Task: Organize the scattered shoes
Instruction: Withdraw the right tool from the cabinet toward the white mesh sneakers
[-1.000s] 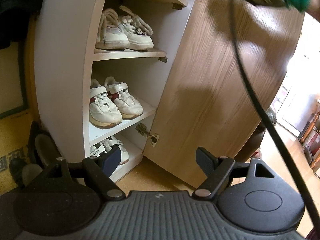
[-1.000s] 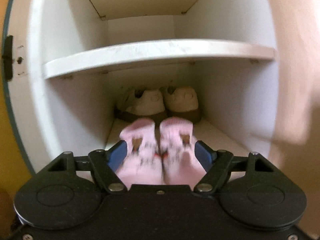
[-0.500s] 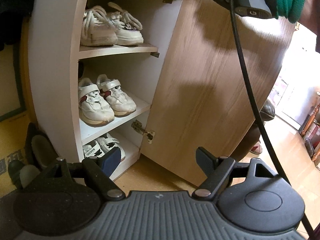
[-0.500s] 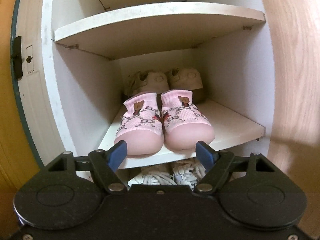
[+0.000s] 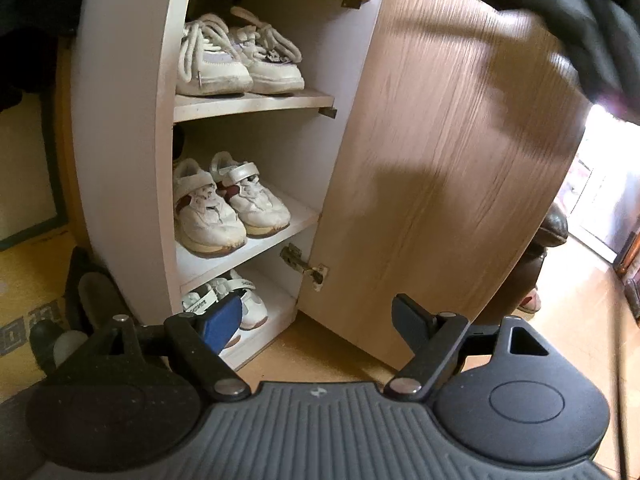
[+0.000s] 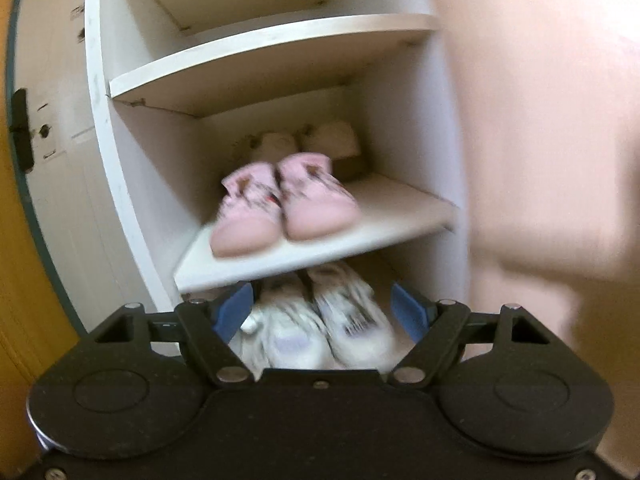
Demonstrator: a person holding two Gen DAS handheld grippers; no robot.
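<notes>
While the small pink cloth shoes [image 6: 280, 204] sit near the white shelf's [image 6: 400, 220] front edge, both hand-held grippers, left [image 5: 316, 320] and right [image 6: 322, 312], gape, holding nothing.

A tall white cabinet [image 5: 124, 128] with curved shelves stands on a pale wooden floor [image 5: 576, 320]. Its wood-grain door [image 5: 432, 152] hangs open to the cabinet's right. Left of the cabinet lies a yellow patterned mat [image 5: 24, 280]. Beyond the door, far right, bright daylight [image 5: 604, 168] floods in.
</notes>
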